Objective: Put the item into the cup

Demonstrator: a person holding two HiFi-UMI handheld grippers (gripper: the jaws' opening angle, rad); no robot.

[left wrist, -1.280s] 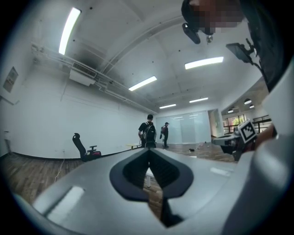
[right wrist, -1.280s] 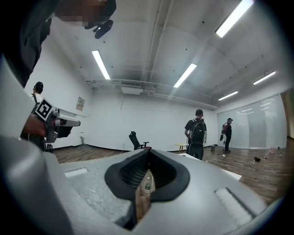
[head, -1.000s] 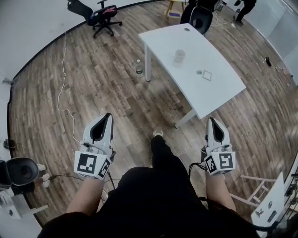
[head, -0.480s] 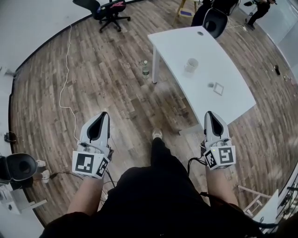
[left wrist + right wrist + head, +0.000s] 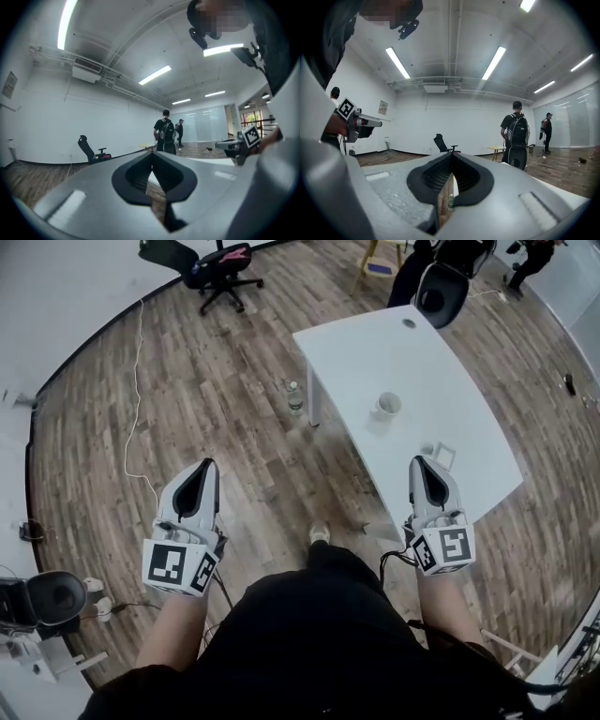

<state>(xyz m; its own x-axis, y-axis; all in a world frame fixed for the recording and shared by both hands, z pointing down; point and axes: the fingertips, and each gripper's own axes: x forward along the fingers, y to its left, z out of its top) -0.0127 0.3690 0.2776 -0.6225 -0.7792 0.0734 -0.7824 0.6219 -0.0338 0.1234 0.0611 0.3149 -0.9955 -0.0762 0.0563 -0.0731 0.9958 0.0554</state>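
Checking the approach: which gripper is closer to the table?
The right gripper, at the table's near edge; the left gripper hangs over wooden floor.

a white table [image 5: 441,371] on the wood floor [image 5: 216,427] carries a cup [image 5: 386,406] and, nearer its edge, a small square item [image 5: 444,455].

Holding both grippers out in front, level and well apart, pointing the same way ahead. Carrying the left gripper [image 5: 208,465] on a bare left forearm [image 5: 173,634] stretched straight behind it, with the left marker cube [image 5: 178,566] turned up toward the head. Matching that with the right gripper [image 5: 419,462], right forearm [image 5: 448,620] in line behind the right marker cube [image 5: 443,551]. Keeping jaws pressed tip to tip on both sides, gripping nothing.
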